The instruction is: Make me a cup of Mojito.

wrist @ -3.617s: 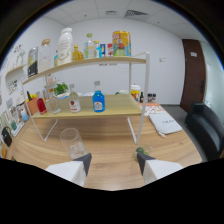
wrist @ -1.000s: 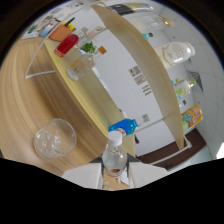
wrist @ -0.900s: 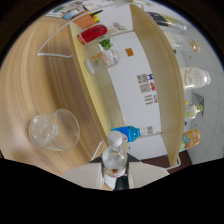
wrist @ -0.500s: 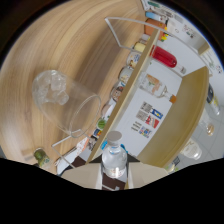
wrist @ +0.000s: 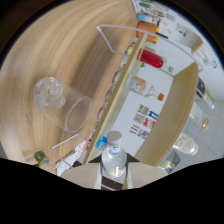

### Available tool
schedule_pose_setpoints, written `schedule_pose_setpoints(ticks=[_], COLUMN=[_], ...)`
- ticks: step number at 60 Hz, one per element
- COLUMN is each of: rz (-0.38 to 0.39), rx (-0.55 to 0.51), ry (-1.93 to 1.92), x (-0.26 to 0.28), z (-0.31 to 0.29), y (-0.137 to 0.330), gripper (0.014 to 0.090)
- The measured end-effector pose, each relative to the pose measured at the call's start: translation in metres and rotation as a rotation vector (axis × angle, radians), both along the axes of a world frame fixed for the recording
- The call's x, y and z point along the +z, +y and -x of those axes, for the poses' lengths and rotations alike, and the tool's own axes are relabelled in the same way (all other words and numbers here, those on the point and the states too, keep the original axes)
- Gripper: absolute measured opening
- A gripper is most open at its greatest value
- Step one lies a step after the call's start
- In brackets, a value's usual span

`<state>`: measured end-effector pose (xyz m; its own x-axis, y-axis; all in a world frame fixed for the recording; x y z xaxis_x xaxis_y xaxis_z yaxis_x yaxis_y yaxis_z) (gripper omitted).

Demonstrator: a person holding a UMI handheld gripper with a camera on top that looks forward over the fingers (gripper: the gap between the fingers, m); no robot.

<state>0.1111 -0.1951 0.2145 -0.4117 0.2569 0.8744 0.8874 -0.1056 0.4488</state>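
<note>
While the view is rolled hard over, so that the wooden table [wrist: 60, 55] fills the upper part and the shelf rack [wrist: 131, 95] runs diagonally across it, I log the following.

Item one: gripper [wrist: 114, 172]. Both pale fingers [wrist: 82, 175] show at the bottom, drawn in close on either side of a clear bottle; I read them as clamped on its body, with no gap visible at either side.

Item two: clear bottle [wrist: 114, 157]. Held between the fingers, neck pointing forward, grey cap [wrist: 114, 136] on.

Item three: clear glass [wrist: 62, 105]. It stands on the table ahead of the fingers and off to one side, apart from the bottle, with ice cubes [wrist: 50, 92] visible at its base. Its open mouth faces toward the camera.

Item four: shelf rack, white wire frame with pale wooden boards. On it I make out a red container [wrist: 151, 58], a clear bottle with a label [wrist: 141, 86], an orange item [wrist: 146, 26] and a blue-capped item [wrist: 102, 142] just beyond the held bottle.

Item five: a small green object [wrist: 39, 157] on the table near the fingers; I cannot tell what it is.

Item six: printed cards [wrist: 144, 120] on the white wall behind the rack.
</note>
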Motion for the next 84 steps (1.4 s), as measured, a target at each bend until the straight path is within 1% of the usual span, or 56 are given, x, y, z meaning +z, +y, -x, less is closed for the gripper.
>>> schedule_pose_setpoints(ticks=[5,16,18,20,24,28,33,44,55,60,68,73,84], rz=[-0.035,-0.104,-0.121,-0.13,-0.121,-0.097,-0.07,0.036,0.102,0.123,0.15,0.161,0.162], rx=[-0.008,0.042,0.032,0.018,-0.031,-0.099,-0.198,-0.403,-0.54,-0.576,-0.595,-0.606,-0.61], ry=[0.191,0.899,1.026,1.155,1.429,1.653,1.817,1.959,1.944,1.924,1.904,1.898,1.887], x=[0.015,0.061,0.068,0.07,0.065,0.046,0.011,-0.085,-0.156,-0.174,-0.194,-0.198,-0.2], z=[0.002,0.023,0.02,0.018,0.011,0.004,-0.009,-0.027,-0.04,-0.046,-0.048,-0.048,-0.049], y=[0.002,-0.005,-0.006,-0.008,-0.011,-0.011,-0.008,-0.004,-0.007,-0.009,-0.007,-0.006,-0.005], gripper=[0.0347,0.0345,0.0346,0.0346,0.0346,0.0345,0.0346,0.0345,0.0345,0.0344,0.0345,0.0349,0.0353])
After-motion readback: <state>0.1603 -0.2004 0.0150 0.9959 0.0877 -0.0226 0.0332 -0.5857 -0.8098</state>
